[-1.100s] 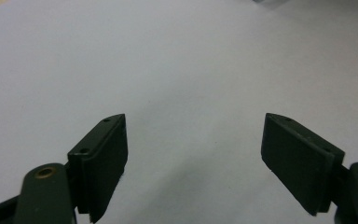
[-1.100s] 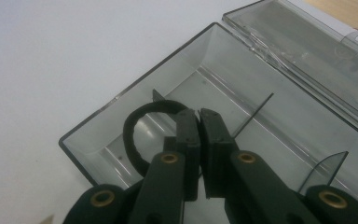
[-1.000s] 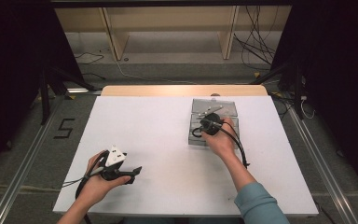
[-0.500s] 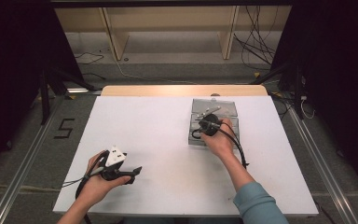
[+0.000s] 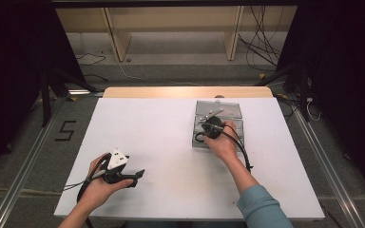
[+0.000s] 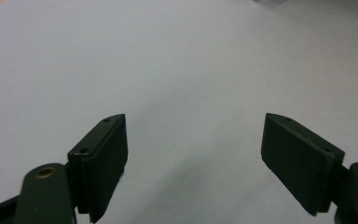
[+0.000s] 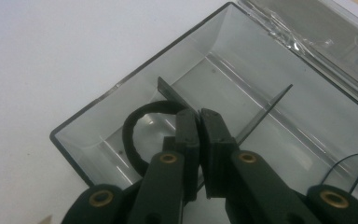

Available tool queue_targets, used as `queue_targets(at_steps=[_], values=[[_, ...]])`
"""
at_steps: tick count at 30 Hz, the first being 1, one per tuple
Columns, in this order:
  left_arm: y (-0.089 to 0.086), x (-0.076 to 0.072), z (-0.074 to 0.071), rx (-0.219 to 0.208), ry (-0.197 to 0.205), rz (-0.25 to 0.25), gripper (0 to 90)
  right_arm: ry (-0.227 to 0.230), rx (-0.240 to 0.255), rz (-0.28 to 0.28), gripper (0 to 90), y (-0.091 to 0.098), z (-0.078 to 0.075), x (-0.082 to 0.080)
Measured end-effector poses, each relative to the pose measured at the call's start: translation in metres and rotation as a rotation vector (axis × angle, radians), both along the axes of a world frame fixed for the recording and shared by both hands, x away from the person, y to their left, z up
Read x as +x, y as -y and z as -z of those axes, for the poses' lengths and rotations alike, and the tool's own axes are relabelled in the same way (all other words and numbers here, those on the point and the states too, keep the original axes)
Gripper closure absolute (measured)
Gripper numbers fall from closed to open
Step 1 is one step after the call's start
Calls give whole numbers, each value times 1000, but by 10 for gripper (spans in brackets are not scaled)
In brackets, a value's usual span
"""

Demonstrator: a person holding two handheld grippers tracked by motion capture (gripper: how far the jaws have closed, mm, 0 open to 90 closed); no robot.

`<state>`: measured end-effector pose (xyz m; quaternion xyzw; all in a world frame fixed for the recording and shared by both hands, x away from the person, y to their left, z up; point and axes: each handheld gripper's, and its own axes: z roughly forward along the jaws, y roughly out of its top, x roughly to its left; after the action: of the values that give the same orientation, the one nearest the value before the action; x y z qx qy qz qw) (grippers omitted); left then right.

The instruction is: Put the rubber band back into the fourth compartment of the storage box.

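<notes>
My left hand [image 5: 97, 183] rests low on the near-left part of the white counter [image 5: 152, 142], forearm entering from the bottom edge. It holds my left claw [image 5: 135, 176] lying roughly level, jaws pointing right across the counter, the grey three-cornered plate on top. In the left gripper view the two black jaws stand wide apart with bare counter surface between them; this claw has hold of nothing.

My right arm, in a blue-green sleeve [image 5: 261, 206], reaches forward from the near-right. My right hand [image 5: 225, 142] is over the near edge of the clear plastic box [image 5: 218, 110] on the far-right part of the counter, with my right claw [image 5: 208, 124] angled down into it and its cable trailing back along the wrist.

In the right gripper view my right claw [image 7: 199, 125] has its jaws drawn together, pads almost touching, inside the box's near corner compartment. A black band loop [image 7: 133, 133] lies in that compartment, curving out to the left of the jaw tips and running in toward them. The band appears pinched between the pads, though the exact point of contact is hidden by the jaws. Thin clear dividers [image 7: 261, 114] stand upright just beyond the claw. The box lid [image 7: 317, 32] lies open on the far side.
</notes>
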<state>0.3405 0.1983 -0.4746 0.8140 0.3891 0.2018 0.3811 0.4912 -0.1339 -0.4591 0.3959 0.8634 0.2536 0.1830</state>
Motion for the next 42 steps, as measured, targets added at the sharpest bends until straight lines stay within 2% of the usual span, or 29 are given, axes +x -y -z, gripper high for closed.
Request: queue_targets(at_steps=[42], values=[[0, 0, 0, -1, 0, 0, 226, -51, -14, -9, 866, -5, 8, 1]])
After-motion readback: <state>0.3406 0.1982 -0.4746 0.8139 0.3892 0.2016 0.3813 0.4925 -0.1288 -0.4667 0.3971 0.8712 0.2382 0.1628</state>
